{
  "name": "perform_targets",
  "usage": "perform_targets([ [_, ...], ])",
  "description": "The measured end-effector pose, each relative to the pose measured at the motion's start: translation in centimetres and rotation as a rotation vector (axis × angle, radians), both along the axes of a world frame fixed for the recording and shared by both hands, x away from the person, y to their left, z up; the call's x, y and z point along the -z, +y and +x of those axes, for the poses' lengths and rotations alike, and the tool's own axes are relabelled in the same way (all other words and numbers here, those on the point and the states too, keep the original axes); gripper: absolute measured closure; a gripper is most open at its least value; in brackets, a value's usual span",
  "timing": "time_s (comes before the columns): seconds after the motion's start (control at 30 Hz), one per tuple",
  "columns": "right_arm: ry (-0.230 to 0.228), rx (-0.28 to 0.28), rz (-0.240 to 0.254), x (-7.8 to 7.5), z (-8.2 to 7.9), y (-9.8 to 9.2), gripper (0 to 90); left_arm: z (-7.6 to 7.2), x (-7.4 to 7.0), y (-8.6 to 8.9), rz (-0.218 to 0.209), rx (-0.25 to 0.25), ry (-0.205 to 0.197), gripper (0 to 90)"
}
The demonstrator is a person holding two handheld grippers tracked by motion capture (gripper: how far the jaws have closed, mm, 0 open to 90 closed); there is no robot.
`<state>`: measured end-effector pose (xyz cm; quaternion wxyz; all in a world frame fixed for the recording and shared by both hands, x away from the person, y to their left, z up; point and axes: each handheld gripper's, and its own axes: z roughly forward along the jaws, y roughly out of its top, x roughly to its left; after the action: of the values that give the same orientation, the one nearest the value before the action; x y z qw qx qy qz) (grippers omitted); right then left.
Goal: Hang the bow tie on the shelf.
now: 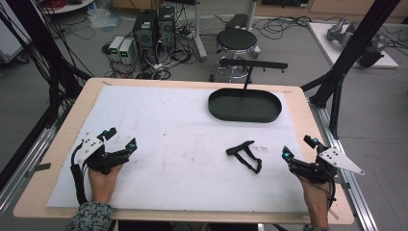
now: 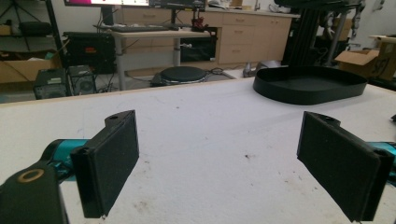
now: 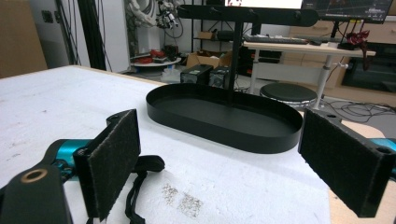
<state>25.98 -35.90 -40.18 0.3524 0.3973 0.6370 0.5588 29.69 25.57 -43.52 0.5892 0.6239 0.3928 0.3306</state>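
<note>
**Strap lies loose beside the right gripper, both sets of jaws spread**

On the white sheet (image 1: pixel 159 144) that covers the wooden table (image 1: pixel 308 125), a small black strap (image 1: pixel 245 155) lies flat, a looped piece with a thicker end, right of the middle. From the high view it sits just left of the right gripper (image 1: pixel 299 146), near it but apart, with bare sheet between the strap and the closer jaw tip. The right gripper's jaws are spread wide and nothing is between them. From the right gripper view the strap (image 3: pixel 140 179) shows low in the frame, partly hidden behind the left-hand jaw pad, so it lies off to that side of the gap rather than inside it. A patch of small grey marks sits on the sheet just beyond it.

Across the table, the left gripper (image 1: pixel 122 137) rests in the person's hand near the sheet's left edge, well apart from the strap. Its jaws also stand wide apart, and only bare, faintly stained sheet lies between them in the left gripper view.

Farther back stands a black oval tray (image 1: pixel 219 111) with a post and crossbar rising from it, beyond the strap and well apart from both grippers.
</note>
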Motion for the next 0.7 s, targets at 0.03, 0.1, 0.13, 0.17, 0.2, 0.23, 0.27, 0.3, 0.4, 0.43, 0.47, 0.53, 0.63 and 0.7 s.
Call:
perform_targets([
  [0.03, 0.000, 0.001, -0.001, 0.05, 0.05, -0.01, 11.9, 0.00, 0.00, 0.00, 0.000, 0.000, 0.000, 12.8],
  [0.1, 0.005, -0.002, -0.001, 0.14, 0.17, 0.07, 11.9, -0.02, 0.02, -0.07, 0.001, -0.006, 0.003, 12.8],
  [0.13, 0.006, -0.004, -0.007, 0.15, 0.19, 0.08, 11.9, -0.03, 0.02, -0.08, 0.002, -0.006, 0.006, 12.8],
  [0.17, 0.008, -0.005, -0.006, 0.15, 0.15, 0.15, 11.9, -0.02, 0.04, -0.06, -0.001, -0.007, 0.011, 12.8],
  [0.2, 0.005, -0.004, -0.007, 0.17, 0.13, 0.23, 11.9, 0.00, 0.05, -0.04, -0.005, -0.007, 0.014, 12.8],
  [0.23, -0.001, -0.006, -0.014, 0.18, 0.09, 0.22, 11.9, 0.02, 0.04, 0.00, -0.012, -0.009, 0.014, 12.8],
  [0.27, -0.004, -0.006, -0.011, 0.24, 0.04, 0.21, 11.9, -0.01, 0.03, 0.03, -0.010, -0.007, 0.011, 12.8],
  [0.3, 0.005, -0.009, -0.003, 0.30, -0.02, 0.23, 11.9, -0.01, 0.02, 0.01, -0.011, -0.005, 0.009, 12.8],
  [0.4, 0.009, -0.011, -0.016, 0.32, -0.12, 0.32, 11.9, 0.00, 0.03, 0.00, -0.010, -0.007, 0.006, 12.8],
  [0.43, 0.005, -0.010, -0.020, 0.30, -0.16, 0.32, 11.9, 0.01, 0.03, 0.00, -0.008, -0.006, 0.005, 12.8],
  [0.47, 0.008, -0.012, -0.019, 0.27, -0.18, 0.36, 11.9, 0.01, 0.03, -0.01, -0.008, -0.005, 0.004, 12.8],
  [0.53, 0.007, -0.017, -0.025, 0.26, -0.23, 0.36, 11.9, 0.01, 0.04, -0.02, -0.008, -0.004, 0.003, 12.8],
  [0.63, 0.019, -0.021, -0.026, 0.38, -0.21, 0.42, 11.9, 0.03, 0.07, -0.06, -0.005, 0.004, 0.007, 12.9],
  [0.7, 0.021, -0.023, -0.032, 0.49, -0.08, 0.49, 11.9, 0.02, 0.09, -0.14, -0.008, 0.009, 0.008, 12.9],
])
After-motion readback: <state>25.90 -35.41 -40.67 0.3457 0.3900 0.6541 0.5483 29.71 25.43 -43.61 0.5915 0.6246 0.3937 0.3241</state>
